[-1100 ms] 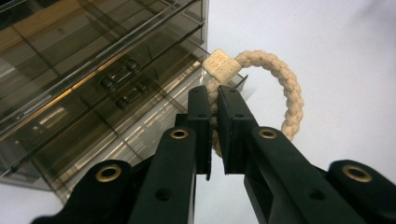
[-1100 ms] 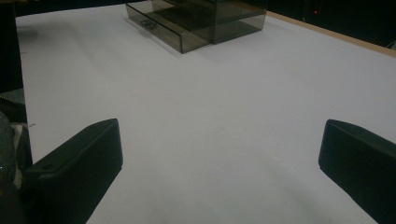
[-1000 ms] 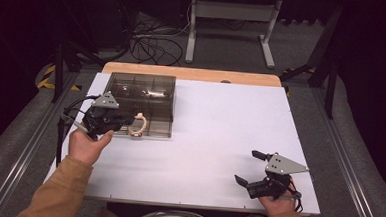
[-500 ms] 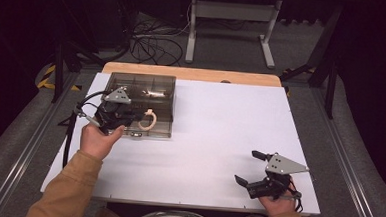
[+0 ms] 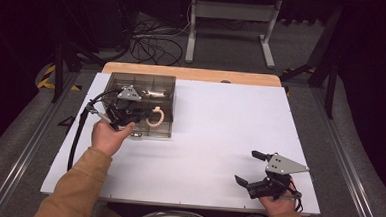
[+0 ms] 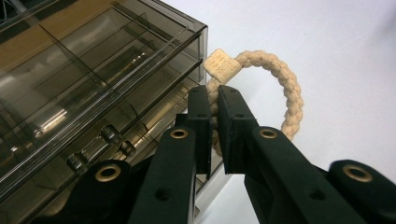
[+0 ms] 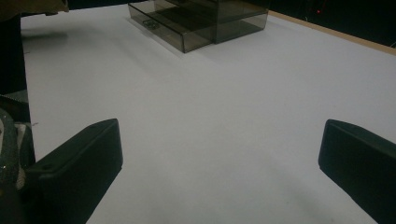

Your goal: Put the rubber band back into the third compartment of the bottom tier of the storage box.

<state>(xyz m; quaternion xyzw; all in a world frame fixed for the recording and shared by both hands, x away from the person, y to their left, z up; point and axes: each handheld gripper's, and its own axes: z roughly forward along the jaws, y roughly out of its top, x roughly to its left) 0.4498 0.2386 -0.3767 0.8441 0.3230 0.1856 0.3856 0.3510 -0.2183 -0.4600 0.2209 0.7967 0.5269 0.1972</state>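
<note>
A beige braided rope ring [image 6: 286, 86] with a square tag hangs between the black jaws of my left gripper [image 6: 214, 95], which is shut on its cord. In the high view the ring [image 5: 156, 117] and left gripper [image 5: 148, 117] are over the front right part of a smoked clear plastic drawer box [image 5: 142, 83]. The box's corner [image 6: 93, 70] is close beside the ring. My right gripper [image 5: 245, 167] rests near the table's front right edge, open, with nothing between its jaws [image 7: 219, 140].
The white table top [image 5: 220, 125] stretches between the box and the right gripper. In the right gripper view the box [image 7: 233, 14] has a low drawer [image 7: 163, 25] pulled out. A black cable [image 5: 77, 132] trails from the left gripper down the table's left side.
My left hand has carried the ring to the right and a little farther away, from beside the box's front to over it. The right gripper has stayed still.
</note>
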